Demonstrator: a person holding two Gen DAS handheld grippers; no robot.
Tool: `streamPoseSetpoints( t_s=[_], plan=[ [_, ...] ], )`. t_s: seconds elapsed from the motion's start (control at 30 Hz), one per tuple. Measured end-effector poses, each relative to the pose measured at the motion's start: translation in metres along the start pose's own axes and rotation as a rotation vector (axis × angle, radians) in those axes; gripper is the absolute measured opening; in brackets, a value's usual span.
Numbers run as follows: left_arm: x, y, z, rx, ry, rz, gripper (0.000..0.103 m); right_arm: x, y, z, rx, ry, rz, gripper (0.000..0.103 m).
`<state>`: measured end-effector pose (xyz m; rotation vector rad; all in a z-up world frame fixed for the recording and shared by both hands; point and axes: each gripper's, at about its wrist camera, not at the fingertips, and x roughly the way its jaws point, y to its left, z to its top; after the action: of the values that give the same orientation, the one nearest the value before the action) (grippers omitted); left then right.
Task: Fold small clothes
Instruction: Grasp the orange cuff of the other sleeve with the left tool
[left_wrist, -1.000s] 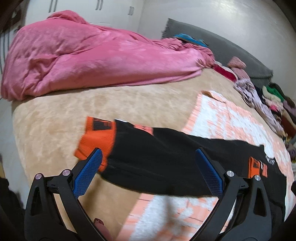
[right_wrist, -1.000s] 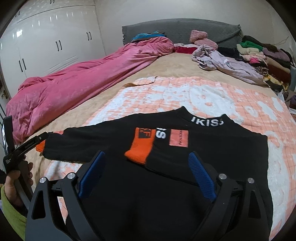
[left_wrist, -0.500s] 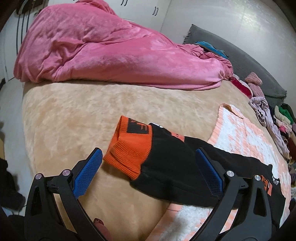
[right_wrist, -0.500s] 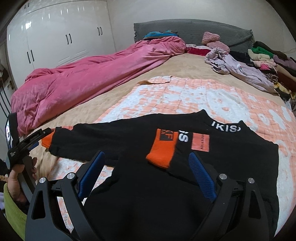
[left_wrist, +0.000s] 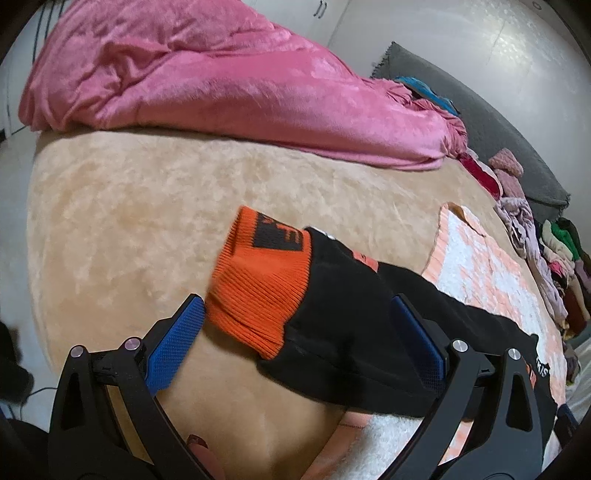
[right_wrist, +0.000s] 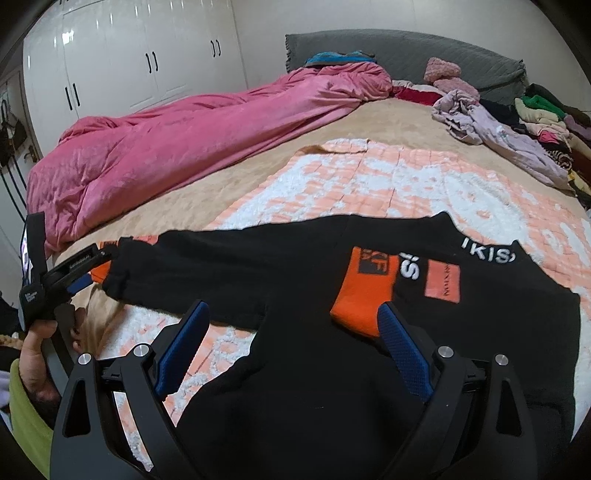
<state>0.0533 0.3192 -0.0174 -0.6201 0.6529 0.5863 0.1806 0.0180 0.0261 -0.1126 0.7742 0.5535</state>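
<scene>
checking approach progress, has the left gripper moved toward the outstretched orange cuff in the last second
Yes. The left gripper has closed in: the orange cuff now sits between its open fingers.

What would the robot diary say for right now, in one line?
step: second sleeve fold | left gripper: open, around orange cuff | right gripper: open, over black sweater | other sleeve: already folded

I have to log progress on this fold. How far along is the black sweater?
Done: one sleeve already lies folded across the sweater chest, orange cuff on top. In hand: the left tool is open around the other sleeve's cuff, which lies stretched out over the bed, not yet gripped. The right tool hovers open. Left: fold that sleeve in, then the body.
</scene>
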Motion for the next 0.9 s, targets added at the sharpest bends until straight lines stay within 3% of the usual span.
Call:
streamPoseSetpoints(
  t_s=[0.1,0.23,0.3,0.37,0.43,0.57,0.7,0.9],
  plan=[
    [0.006,-0.002,-0.002,0.011,0.025,-0.023,0.092,0.008,-0.002,-0.004,0.015,0.012,0.003,0.091],
    [0.010,-0.006,-0.002,0.021,0.038,-0.049,0.077,0.017,-0.003,-0.011,0.036,0.028,0.009,0.091],
    [0.013,-0.007,-0.003,0.026,0.049,-0.047,0.062,0.020,-0.004,-0.014,0.045,0.037,0.012,0.091],
    [0.017,-0.005,-0.004,0.019,0.069,-0.069,0.030,0.022,-0.005,-0.017,0.057,0.042,0.014,0.091],
    [0.017,-0.005,-0.004,0.017,0.079,-0.091,0.021,0.021,-0.007,-0.020,0.068,0.043,0.014,0.091],
    [0.010,-0.011,-0.005,0.033,0.057,-0.145,0.013,0.014,-0.015,-0.024,0.090,0.037,0.004,0.091],
    [-0.004,-0.019,-0.006,0.055,0.016,-0.181,0.011,0.001,-0.029,-0.027,0.123,0.026,-0.012,0.091],
    [-0.034,-0.060,-0.017,0.171,-0.042,-0.258,0.010,-0.024,-0.060,-0.037,0.182,0.007,-0.047,0.091]
  ],
)
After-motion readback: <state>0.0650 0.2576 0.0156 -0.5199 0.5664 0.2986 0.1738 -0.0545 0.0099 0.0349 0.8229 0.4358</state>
